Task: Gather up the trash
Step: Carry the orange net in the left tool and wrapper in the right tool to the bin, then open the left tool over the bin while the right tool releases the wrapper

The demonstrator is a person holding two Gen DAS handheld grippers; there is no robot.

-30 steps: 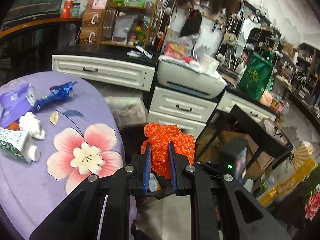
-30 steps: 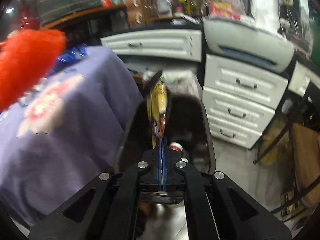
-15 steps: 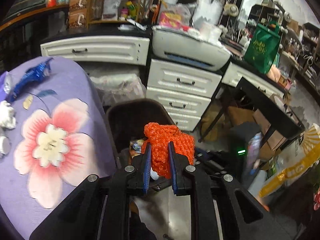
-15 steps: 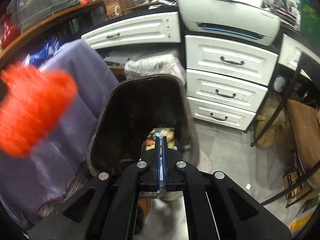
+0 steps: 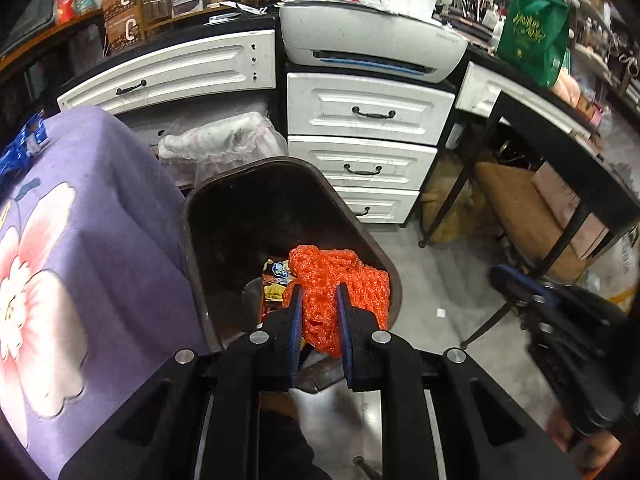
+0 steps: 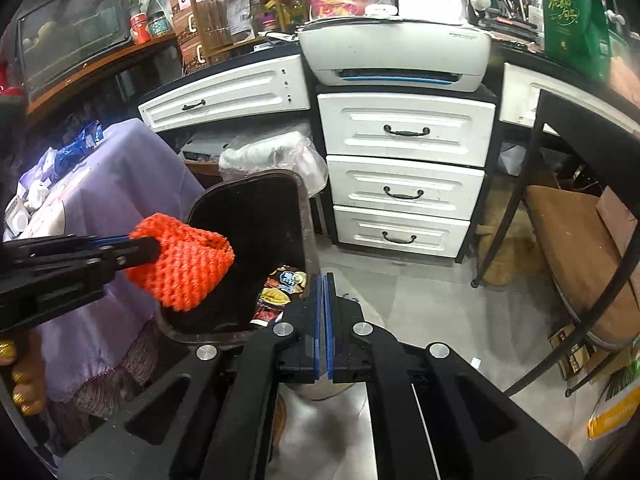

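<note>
Gripping orange net (image 5: 336,284), left tool (image 5: 319,300) now over bin (image 5: 192,216); right tool (image 6: 323,292) shut, wrapper gone

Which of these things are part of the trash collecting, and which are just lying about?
Part of the job:
- orange foam net, pinched in left gripper
- dark brown plastic bin
- colourful snack wrapper inside bin

Just there:
- white drawer cabinet
- white printer
- green shopping bag

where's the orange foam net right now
The orange foam net is pinched in the left gripper, held over the open dark trash bin beside the purple-clothed table.
</note>
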